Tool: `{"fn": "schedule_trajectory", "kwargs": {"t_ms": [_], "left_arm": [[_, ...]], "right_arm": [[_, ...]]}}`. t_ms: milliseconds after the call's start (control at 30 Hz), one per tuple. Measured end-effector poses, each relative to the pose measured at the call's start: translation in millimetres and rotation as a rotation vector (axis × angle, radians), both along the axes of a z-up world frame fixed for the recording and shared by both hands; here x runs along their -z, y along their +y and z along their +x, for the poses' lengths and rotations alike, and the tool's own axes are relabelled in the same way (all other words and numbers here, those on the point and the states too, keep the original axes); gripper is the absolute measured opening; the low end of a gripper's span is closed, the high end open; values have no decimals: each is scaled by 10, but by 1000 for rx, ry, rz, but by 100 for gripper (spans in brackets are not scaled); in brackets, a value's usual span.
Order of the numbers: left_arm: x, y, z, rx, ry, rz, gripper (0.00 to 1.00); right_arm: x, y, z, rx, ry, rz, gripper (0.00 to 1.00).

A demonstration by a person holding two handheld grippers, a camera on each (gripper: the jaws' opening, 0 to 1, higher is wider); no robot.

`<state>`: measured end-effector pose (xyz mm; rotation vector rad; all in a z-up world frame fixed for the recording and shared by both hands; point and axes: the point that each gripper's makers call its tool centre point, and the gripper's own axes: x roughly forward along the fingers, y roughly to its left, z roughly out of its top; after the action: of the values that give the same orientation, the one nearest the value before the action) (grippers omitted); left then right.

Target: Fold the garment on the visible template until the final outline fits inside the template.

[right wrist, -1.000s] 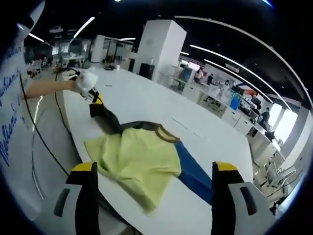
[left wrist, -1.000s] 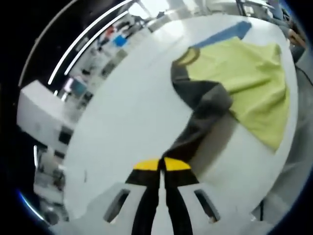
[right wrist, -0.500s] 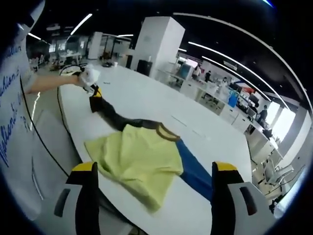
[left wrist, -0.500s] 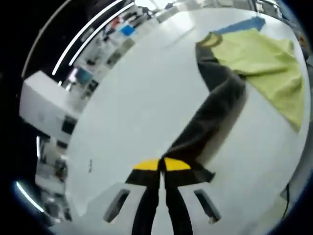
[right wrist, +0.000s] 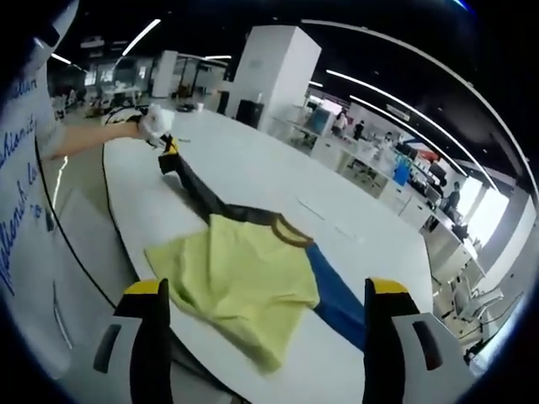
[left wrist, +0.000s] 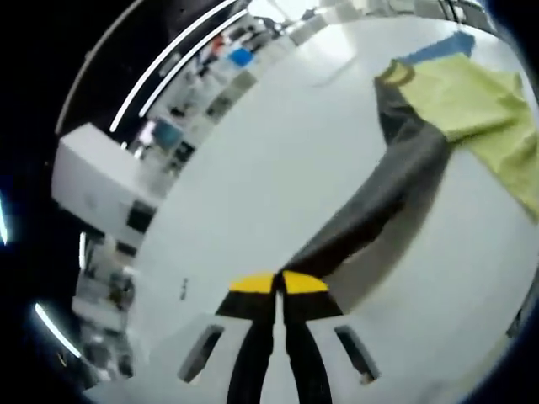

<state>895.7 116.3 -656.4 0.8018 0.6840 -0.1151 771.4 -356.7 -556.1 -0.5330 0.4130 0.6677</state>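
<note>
A yellow-green shirt (right wrist: 244, 282) with a brown collar (right wrist: 286, 229) and dark grey sleeves lies on a white table (right wrist: 253, 181), over a blue template (right wrist: 337, 299). One grey sleeve (left wrist: 379, 198) is stretched out straight from the shirt body (left wrist: 472, 101). My left gripper (left wrist: 279, 284) is shut on that sleeve's cuff, also seen far left as the left gripper (right wrist: 166, 145) in a person's hand. My right gripper (right wrist: 265, 295) stands open above the shirt's near edge, holding nothing.
The table's near edge curves along the left, with the floor and a black cable (right wrist: 63, 244) beyond. A white pillar (right wrist: 274, 80), desks and people stand in the background. A white cabinet (left wrist: 93, 181) stands past the table.
My left gripper has pulled the grey sleeve further out from the shirt, stretching it straight. The shirt body looks smaller and further off in the left gripper view. The right gripper has held still.
</note>
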Motion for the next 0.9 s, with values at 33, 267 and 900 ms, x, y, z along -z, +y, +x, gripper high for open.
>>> {"fn": "schedule_trajectory", "kwargs": {"t_ms": [33,267,900], "left_arm": [[-50,-18,14,14,-15,8,0],[-146,-103,-98,88,-46,126,0],[850,-139,-990,97,259,101,0]], "right_arm": [[-8,3,1,3,-2,-4,94],[-33,30,-28,9,-8,-17,94],[-3,196,-25,-49,3,-14,94]]}}
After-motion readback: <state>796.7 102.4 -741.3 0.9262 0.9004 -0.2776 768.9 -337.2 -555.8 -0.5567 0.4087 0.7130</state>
